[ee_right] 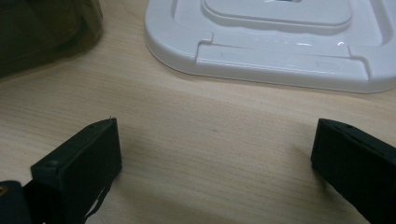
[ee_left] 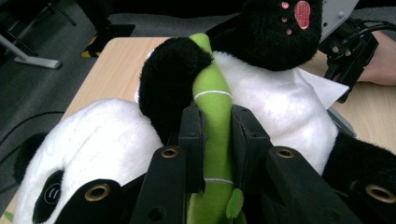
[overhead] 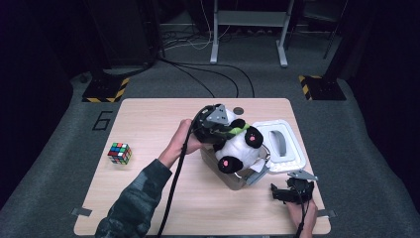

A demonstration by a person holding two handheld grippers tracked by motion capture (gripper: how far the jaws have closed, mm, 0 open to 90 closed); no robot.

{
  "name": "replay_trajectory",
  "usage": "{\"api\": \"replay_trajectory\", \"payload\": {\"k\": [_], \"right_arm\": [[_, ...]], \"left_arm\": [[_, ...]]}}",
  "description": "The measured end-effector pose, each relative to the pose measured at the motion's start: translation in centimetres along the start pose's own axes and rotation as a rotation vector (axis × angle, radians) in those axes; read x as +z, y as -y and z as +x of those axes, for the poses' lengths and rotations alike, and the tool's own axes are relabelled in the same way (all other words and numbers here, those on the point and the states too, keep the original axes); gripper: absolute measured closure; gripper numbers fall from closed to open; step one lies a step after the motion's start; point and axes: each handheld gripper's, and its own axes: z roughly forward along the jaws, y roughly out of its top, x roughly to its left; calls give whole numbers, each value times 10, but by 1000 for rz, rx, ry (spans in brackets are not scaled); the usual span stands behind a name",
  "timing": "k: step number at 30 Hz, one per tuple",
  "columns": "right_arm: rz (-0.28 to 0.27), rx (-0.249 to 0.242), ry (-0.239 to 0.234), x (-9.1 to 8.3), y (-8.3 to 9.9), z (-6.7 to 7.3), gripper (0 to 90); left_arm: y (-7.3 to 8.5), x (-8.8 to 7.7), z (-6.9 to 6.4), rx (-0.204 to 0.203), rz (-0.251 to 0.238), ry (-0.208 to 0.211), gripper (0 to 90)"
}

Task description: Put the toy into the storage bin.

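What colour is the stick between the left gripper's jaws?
Bright green bamboo stick with thin white rings, best seen in the left gripper view.

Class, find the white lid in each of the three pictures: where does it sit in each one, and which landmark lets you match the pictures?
High view: the white lid lies flat on the table, right of centre, beside the plush panda.
Left gripper view: not in this picture.
Right gripper view: the lid spans the top, beyond the open claw.
Shared landmark: the light wooden table.

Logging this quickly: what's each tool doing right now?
Left tool: shut on the panda toy's green bamboo stalk.
Right tool: open, holding nothing, over the table.
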Motion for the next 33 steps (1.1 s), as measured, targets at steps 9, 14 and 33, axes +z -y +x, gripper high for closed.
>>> {"api": "replay_trajectory", "payload": {"k": [9, 14, 33], "right_arm": [[0, 0, 0, 0, 0, 0, 11], [0, -1, 0, 0, 0, 0, 12], [0, 0, -1, 0, 0, 0, 12]], "left_arm": [[0, 13, -2, -22, 14, 42, 759], [0, 21, -3, -23, 34, 61, 749], [21, -4, 13, -225, -89, -64, 245]]}}
